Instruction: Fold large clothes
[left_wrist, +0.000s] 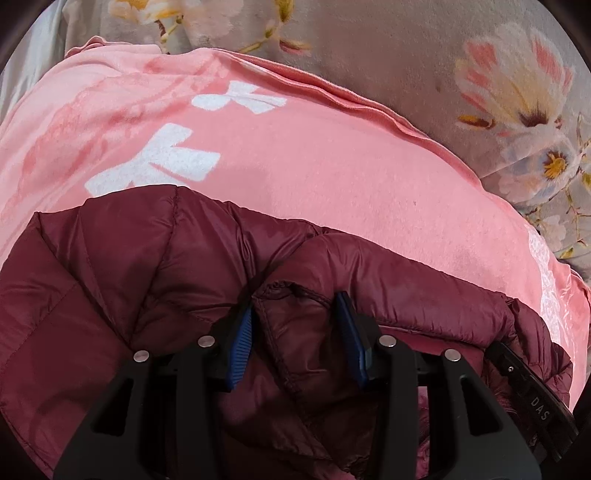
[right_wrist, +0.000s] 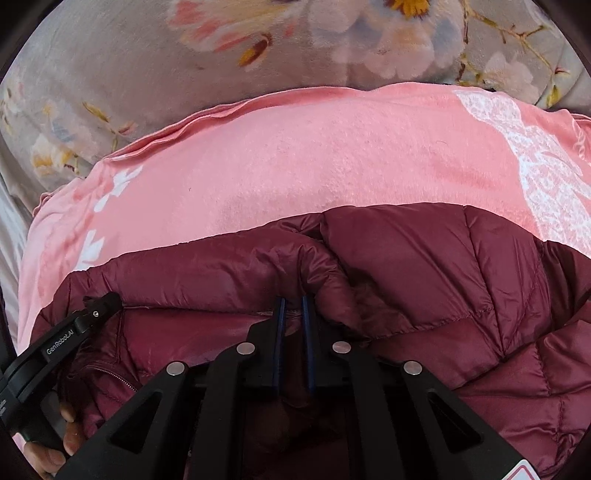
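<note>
A maroon quilted puffer jacket (left_wrist: 129, 266) lies on a pink blanket (left_wrist: 295, 166); it also shows in the right wrist view (right_wrist: 461, 277). My left gripper (left_wrist: 297, 314) has its blue pads apart with a thick fold of the jacket between them. My right gripper (right_wrist: 293, 302) has its pads nearly together, pinching a thin fold of the jacket's edge. The right gripper's body shows at the lower right of the left wrist view (left_wrist: 532, 391). The left gripper's body shows at the lower left of the right wrist view (right_wrist: 62, 339).
The pink blanket (right_wrist: 295, 155) with white prints lies on a grey floral bedspread (left_wrist: 424, 66), which also fills the top of the right wrist view (right_wrist: 129, 66). A person's fingers (right_wrist: 70, 443) hold the left gripper's handle.
</note>
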